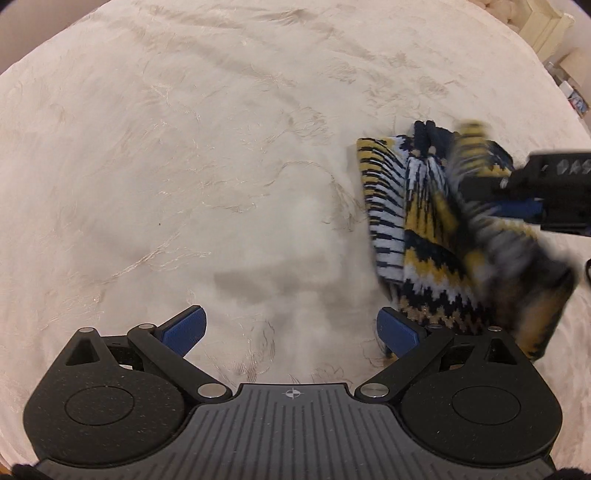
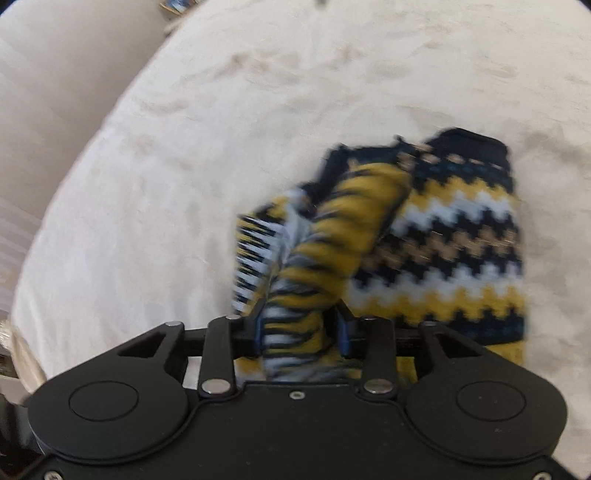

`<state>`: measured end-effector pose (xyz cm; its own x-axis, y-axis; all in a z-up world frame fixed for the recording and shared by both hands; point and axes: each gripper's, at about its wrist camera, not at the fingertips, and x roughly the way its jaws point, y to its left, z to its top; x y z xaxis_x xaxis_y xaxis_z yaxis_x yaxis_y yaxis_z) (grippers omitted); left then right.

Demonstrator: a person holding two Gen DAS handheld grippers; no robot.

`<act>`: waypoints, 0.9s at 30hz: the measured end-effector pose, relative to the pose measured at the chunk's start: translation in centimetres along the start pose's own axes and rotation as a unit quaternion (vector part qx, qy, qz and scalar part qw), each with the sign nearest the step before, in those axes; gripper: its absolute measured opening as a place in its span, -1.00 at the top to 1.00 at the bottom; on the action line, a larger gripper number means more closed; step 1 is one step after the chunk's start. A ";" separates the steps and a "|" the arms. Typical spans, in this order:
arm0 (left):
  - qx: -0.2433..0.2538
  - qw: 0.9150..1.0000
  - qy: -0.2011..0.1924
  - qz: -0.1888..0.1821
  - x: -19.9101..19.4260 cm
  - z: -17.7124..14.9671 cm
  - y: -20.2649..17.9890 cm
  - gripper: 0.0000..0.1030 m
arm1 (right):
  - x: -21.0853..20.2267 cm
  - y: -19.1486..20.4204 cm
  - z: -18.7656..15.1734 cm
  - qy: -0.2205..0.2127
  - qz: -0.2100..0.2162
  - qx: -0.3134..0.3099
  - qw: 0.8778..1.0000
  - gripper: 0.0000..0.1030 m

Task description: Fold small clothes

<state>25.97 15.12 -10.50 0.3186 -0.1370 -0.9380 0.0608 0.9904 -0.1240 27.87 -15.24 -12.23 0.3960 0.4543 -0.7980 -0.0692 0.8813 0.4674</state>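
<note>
Blue pads (image 1: 188, 328) of the left gripper (image 1: 291, 332) stand wide apart low in its view, with nothing between them, over bare cream bedspread (image 1: 184, 166). Its right-hand pad sits just beside the near edge of the knit (image 1: 417, 236), a small navy, yellow and white zigzag garment lying crumpled on the right of that view. Open room spreads to the left and ahead across the bedspread; at the far right corner the bed ends near pale furniture (image 1: 546, 29) and some small clutter.

From the right, the right gripper (image 2: 301, 332) reaches in, its fingers closed on a bunched fold of the knit, which runs up between the pads and lifts off the rest. Beyond it the main body of the knit lies flat on the bedspread, dark cuff farthest away. Motion blur smears the raised fold, so it is probably a sleeve, though that is not sure. Left of the knit the bedspread curves down to the bed's edge, with a pale wall (image 2: 55, 92) past it.
</note>
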 end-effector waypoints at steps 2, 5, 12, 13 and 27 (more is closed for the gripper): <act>0.002 1.000 -0.001 -0.005 -0.1 0.3 0.2 -0.94 | -0.9 0.2 0.1 -0.020 0.019 0.006 1.000 0.05; 0.006 1.000 -0.007 -0.015 -0.2 1.1 0.1 -0.94 | -2.8 0.0 -0.1 -0.049 0.024 0.000 0.999 0.00; 0.004 0.997 -0.010 -0.073 0.0 4.3 -1.0 -0.94 | -5.9 0.1 -3.3 -0.057 -0.057 -0.123 0.989 -0.31; 0.002 0.996 -0.009 -0.083 0.1 4.8 -1.3 -0.94 | -6.0 0.4 -4.2 -0.054 -0.069 -0.152 0.985 -0.36; 0.026 0.987 0.028 -0.156 4.3 9.3 -7.0 -0.48 | -2.6 6.3 -14.7 -0.054 -0.147 -0.443 0.883 -0.63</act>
<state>35.71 7.39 -10.61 0.2236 -0.4329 -0.8732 0.1967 0.8975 -0.3946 12.99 -8.95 -12.80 0.5981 0.2163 -0.7717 -0.6187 0.7367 -0.2731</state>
